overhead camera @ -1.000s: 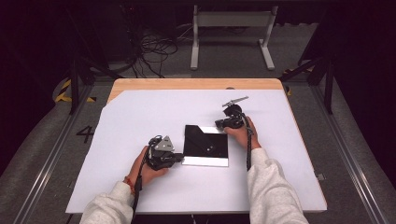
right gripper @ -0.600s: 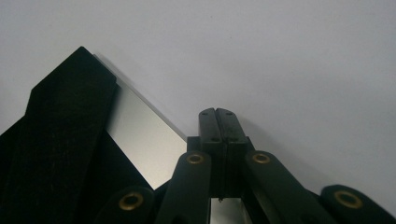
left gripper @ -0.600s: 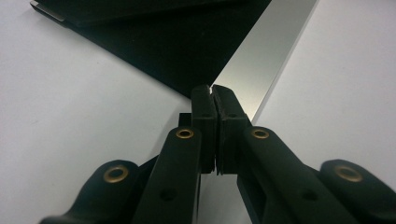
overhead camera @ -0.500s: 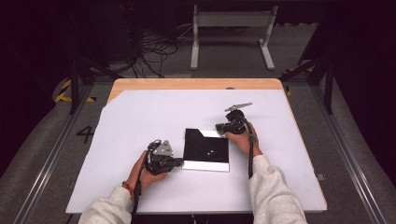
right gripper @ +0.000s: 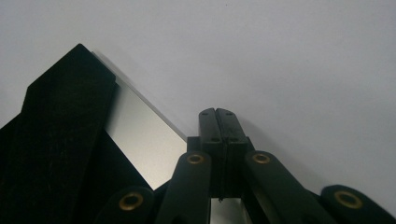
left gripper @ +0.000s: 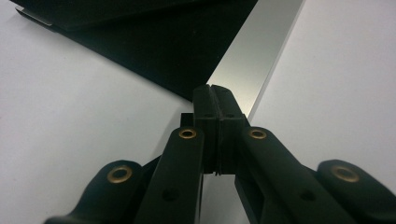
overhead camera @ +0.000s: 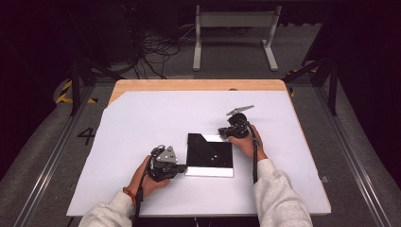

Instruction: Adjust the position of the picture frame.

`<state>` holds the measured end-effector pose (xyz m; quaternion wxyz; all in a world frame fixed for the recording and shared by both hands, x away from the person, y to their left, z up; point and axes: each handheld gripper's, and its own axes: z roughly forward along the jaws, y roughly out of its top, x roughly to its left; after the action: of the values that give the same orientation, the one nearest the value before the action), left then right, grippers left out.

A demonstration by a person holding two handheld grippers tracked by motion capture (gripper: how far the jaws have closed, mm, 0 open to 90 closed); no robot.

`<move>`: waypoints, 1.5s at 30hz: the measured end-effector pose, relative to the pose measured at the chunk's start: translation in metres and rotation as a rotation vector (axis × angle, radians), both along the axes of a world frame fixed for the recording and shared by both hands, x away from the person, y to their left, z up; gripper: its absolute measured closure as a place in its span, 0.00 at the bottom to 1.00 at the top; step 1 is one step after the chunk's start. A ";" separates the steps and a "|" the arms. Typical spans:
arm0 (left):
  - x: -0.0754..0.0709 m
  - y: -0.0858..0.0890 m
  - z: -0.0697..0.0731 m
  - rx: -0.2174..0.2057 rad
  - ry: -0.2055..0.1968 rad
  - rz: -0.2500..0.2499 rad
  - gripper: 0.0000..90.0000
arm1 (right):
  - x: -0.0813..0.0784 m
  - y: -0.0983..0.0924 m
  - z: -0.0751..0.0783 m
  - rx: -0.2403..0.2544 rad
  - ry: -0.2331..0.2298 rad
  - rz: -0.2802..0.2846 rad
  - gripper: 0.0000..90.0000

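Observation:
A flat black sheet with a silver strip along its near edge lies in the middle of the white table cover. My left gripper lies at the sheet's near left corner. In the left gripper view its jaws are pressed together, and the left gripper tips rest where the black sheet meets the silver strip. My right gripper sits at the sheet's far right corner. Seen in its own view, the right gripper is shut, beside the silver panel and a black flap. I see nothing between either pair of jaws.
The white cover spreads over a wooden tabletop. Beyond the far edge stand a grey metal frame and loose cables on the floor. Dark rails run along both sides of the table.
Both hands and the black sheet have drifted slightly toward the near edge. The jaws of both grippers stay together.

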<state>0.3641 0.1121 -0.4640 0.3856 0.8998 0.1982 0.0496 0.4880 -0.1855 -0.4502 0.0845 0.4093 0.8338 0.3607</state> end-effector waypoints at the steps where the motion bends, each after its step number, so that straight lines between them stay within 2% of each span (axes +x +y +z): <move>1: -0.001 0.000 0.000 0.002 -0.002 0.001 1.00 | -0.001 0.001 0.000 -0.011 -0.012 -0.001 1.00; 10: 0.001 0.000 0.001 0.009 -0.005 -0.017 0.99 | -0.003 0.003 0.001 -0.023 -0.016 -0.011 1.00; 13: 0.001 0.001 0.002 0.008 0.000 -0.016 0.95 | -0.005 0.003 0.000 -0.021 -0.029 -0.029 1.00; 15: 0.000 0.004 0.003 0.002 -0.014 -0.012 0.95 | -0.007 0.001 0.001 -0.031 -0.044 -0.043 0.92; 16: 0.000 0.006 0.003 -0.003 -0.023 -0.008 0.94 | -0.007 -0.001 0.002 -0.019 -0.039 -0.047 0.92; 18: -0.001 0.009 0.005 0.004 -0.036 -0.004 0.92 | -0.011 -0.005 0.005 -0.025 -0.058 -0.046 0.94; 20: -0.001 0.011 0.007 0.001 -0.045 -0.002 0.91 | -0.017 -0.010 0.008 -0.036 -0.073 -0.055 0.92; 23: -0.005 0.015 0.011 -0.008 -0.088 0.010 0.89 | -0.029 -0.012 0.013 -0.101 -0.133 -0.052 0.91; 25: -0.008 0.016 0.013 0.013 -0.115 0.010 0.84 | -0.040 -0.015 0.015 -0.125 -0.166 -0.030 0.88; 27: -0.010 0.016 0.014 0.018 -0.122 0.013 0.79 | -0.045 -0.016 0.016 -0.120 -0.172 -0.023 0.86; 29: -0.014 0.016 0.016 0.022 -0.142 0.019 0.76 | -0.059 -0.021 0.018 -0.097 -0.201 -0.001 0.82; 30: -0.014 0.017 0.017 0.027 -0.152 0.024 0.74 | -0.063 -0.023 0.018 -0.090 -0.195 0.002 0.80; 32: -0.015 0.018 0.018 0.018 -0.150 0.029 0.71 | -0.072 -0.027 0.017 -0.106 -0.211 0.010 0.78; 37: -0.020 0.023 0.023 0.017 -0.191 0.035 0.64 | -0.089 -0.034 0.017 -0.122 -0.227 0.038 0.75; 43: -0.022 0.033 0.025 0.019 -0.217 0.043 0.57 | -0.104 -0.040 0.022 -0.093 -0.246 0.048 0.73; 45: -0.024 0.037 0.025 0.011 -0.220 0.058 0.56 | -0.109 -0.041 0.022 -0.104 -0.255 0.055 0.72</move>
<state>0.3401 0.1489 -0.4389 0.3987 0.8848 0.1805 0.1602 0.3790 -0.2266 -0.4279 0.2012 0.3320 0.8448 0.3682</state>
